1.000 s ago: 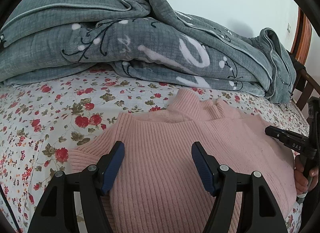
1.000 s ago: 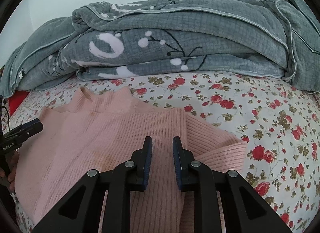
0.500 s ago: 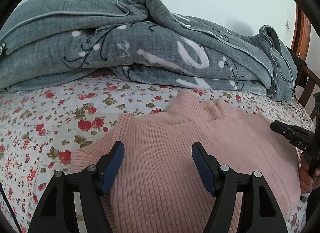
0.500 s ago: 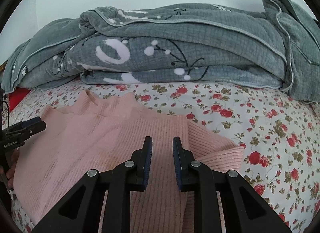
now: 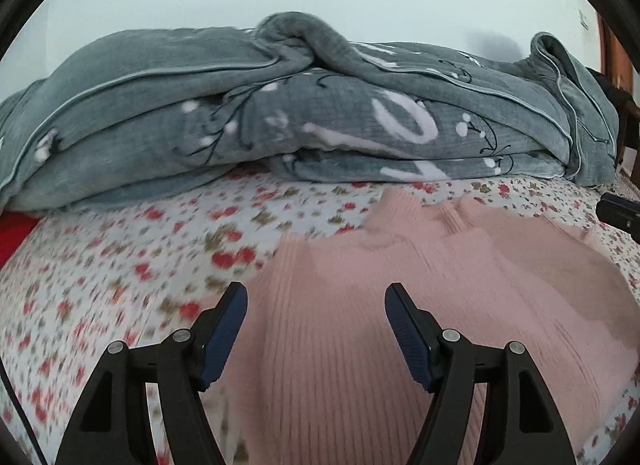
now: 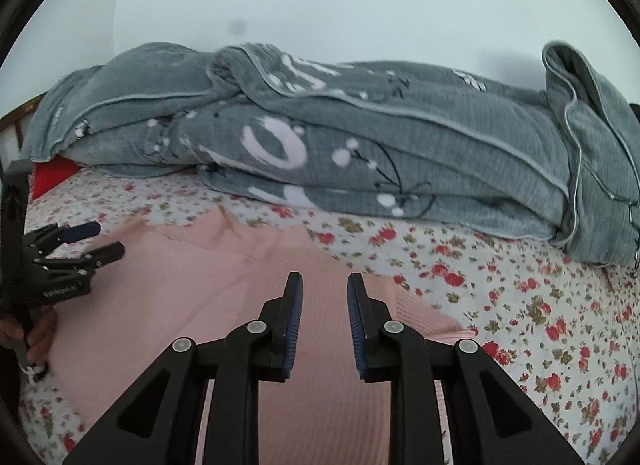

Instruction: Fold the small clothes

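Note:
A pink ribbed sweater (image 5: 420, 305) lies flat on the floral bed sheet, collar toward the grey blanket; it also shows in the right wrist view (image 6: 208, 289). My left gripper (image 5: 316, 301) is open and empty, hovering above the sweater's left part. My right gripper (image 6: 325, 285) has its jaws a small gap apart with nothing between them, above the sweater's right part. The left gripper also shows at the left edge of the right wrist view (image 6: 92, 241). The right gripper's tip shows at the right edge of the left wrist view (image 5: 620, 213).
A big folded grey blanket (image 5: 280, 121) fills the far side of the bed, also in the right wrist view (image 6: 360, 153). The floral sheet (image 5: 100, 265) spreads left of the sweater and right of it (image 6: 540, 305). A red item (image 6: 50, 177) lies under the blanket's corner.
Both grippers have lifted and pulled back from the sweater, so more wall shows above the blanket. The right gripper's jaws have opened slightly. The sweater lies unmoved.

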The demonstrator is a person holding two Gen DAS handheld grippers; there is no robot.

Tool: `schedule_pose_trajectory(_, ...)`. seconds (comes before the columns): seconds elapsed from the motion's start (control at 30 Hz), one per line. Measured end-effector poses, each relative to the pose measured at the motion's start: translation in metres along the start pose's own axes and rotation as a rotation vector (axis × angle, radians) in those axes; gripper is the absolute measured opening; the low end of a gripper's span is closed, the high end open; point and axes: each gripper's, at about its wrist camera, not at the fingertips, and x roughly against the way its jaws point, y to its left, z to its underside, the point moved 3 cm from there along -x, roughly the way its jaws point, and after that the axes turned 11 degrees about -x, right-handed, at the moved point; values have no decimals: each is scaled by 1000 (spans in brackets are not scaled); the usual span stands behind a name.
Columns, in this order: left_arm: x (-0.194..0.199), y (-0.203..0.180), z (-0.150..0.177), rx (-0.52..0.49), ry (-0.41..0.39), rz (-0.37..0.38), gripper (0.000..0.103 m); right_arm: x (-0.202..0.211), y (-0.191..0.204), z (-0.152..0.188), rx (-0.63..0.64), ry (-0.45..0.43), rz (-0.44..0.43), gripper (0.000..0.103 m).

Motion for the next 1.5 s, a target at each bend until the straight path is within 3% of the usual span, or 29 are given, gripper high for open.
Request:
schedule_pose_trajectory(0.07,13,2,11,32,9,20,70,6,5,4,-15,17,-9,37)
schedule_pose_trajectory(0.23,44,2,32,125,-20,77,70,12,6,38,-87,138,-48,37)
schedule_pose_trajectory(0.43,50,-27,48,37,6,50,71,20,-7,85,-92,146,4,37)
schedule_pose_trajectory(0.57,46,-14,54,97,30,56,75,25,-24,88,-137,107,66,37)
schedule_pose_trajectory(0.67,44,3,60,177,47,78,75,23,-30,90,-163,104,53,37)
schedule_pose_trajectory(0.9,59,18,75,252,29,89,74,22,-22,88,-115,97,90,38)
schedule_pose_trajectory(1.0,59,29,82,318,30,134,73,28,-23,82,-136,86,83,38)
schedule_pose_trajectory(1.13,40,32,85,377,88,247,73,33,-6,74,-159,63,54,42)
schedule_pose_trajectory(1.23,36,31,83,391,84,264,72,25,11,74,-181,95,2,42)
schedule_pose_trajectory(1.5,18,34,77,438,88,312,71,-2,52,78,-189,109,-14,43)
